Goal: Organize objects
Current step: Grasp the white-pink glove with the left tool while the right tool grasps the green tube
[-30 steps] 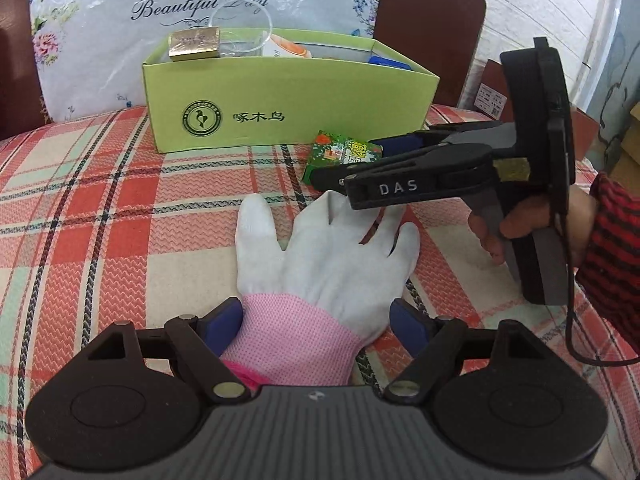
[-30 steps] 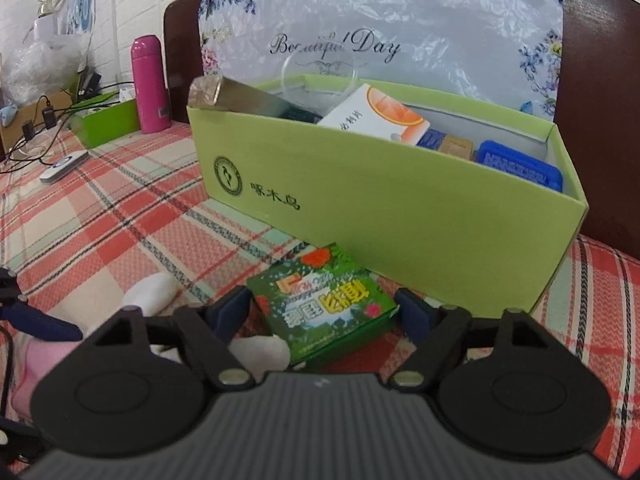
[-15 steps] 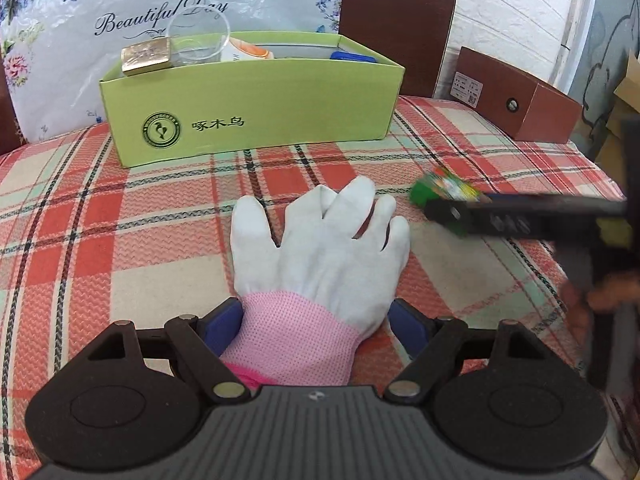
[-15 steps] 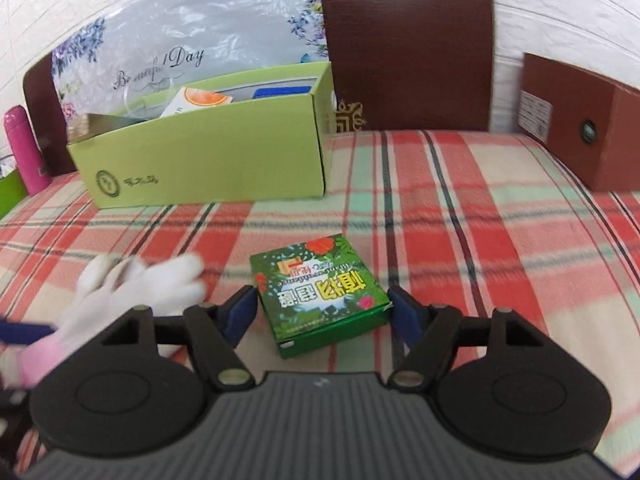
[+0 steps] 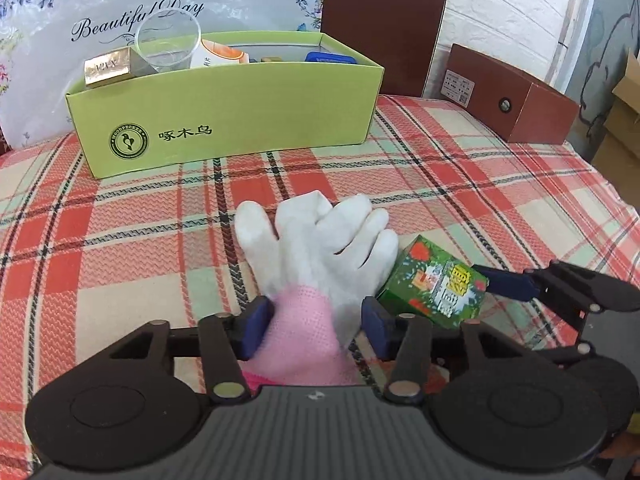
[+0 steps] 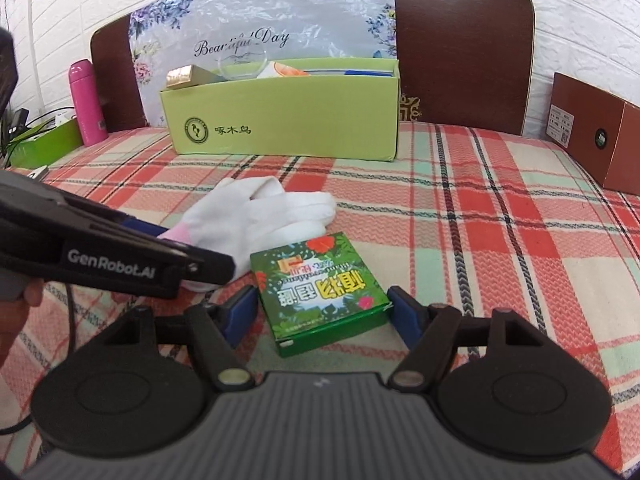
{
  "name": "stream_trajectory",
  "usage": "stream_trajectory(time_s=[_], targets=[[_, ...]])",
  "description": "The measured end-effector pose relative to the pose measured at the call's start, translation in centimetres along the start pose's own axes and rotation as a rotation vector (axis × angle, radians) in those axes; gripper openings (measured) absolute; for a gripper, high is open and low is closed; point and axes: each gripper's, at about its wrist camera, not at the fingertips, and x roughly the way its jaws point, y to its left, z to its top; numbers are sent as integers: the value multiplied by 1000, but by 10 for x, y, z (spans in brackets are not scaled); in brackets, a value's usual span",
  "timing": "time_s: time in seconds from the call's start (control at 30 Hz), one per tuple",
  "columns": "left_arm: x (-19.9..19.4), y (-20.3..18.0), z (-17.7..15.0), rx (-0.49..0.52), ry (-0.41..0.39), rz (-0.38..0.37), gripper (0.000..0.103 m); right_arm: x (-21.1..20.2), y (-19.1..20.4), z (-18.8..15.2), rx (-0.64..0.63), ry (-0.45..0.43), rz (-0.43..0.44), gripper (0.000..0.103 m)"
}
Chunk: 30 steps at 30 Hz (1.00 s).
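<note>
The left gripper point(image 5: 310, 322), angled down, is closing on the pink cuff of a white fabric glove point(image 5: 316, 248) mid-tablecloth point(image 5: 120, 256). The right gripper point(image 6: 322, 312), half open, clamps a green printed carton point(image 6: 318, 284) beside it.

One glove point(image 5: 316, 248), one green packet point(image 6: 320, 280), one box point(image 5: 228, 116).

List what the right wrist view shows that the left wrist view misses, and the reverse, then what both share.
Only the right wrist view: a pink bottle and a green tray at far left.
Only the left wrist view: a blue item inside the green box.
Both: the white glove, the green packet between the right gripper fingers, and the brown box.
</note>
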Motion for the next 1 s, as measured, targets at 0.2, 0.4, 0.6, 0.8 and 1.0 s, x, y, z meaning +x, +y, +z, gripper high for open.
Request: stream_trajectory(time_s=[0.2,0.4,0.6,0.8,1.0], targets=[[1,-1,1,2,3,-5,51,-1,-2,-1,0,0,21,73],[1,0,0,8,0,-1,46,1,-4,0,-7,-3,22,77],[-1,7,0,-21,0,-13,11,0,-3,0,-22,2,25,69],[-14,13,-3,-89,-23,-40,6,-9,-9,5,11,-2,63,67],[-39,20,6,-136,-85,-58,6,-24,-12,18,23,-49,84,65]])
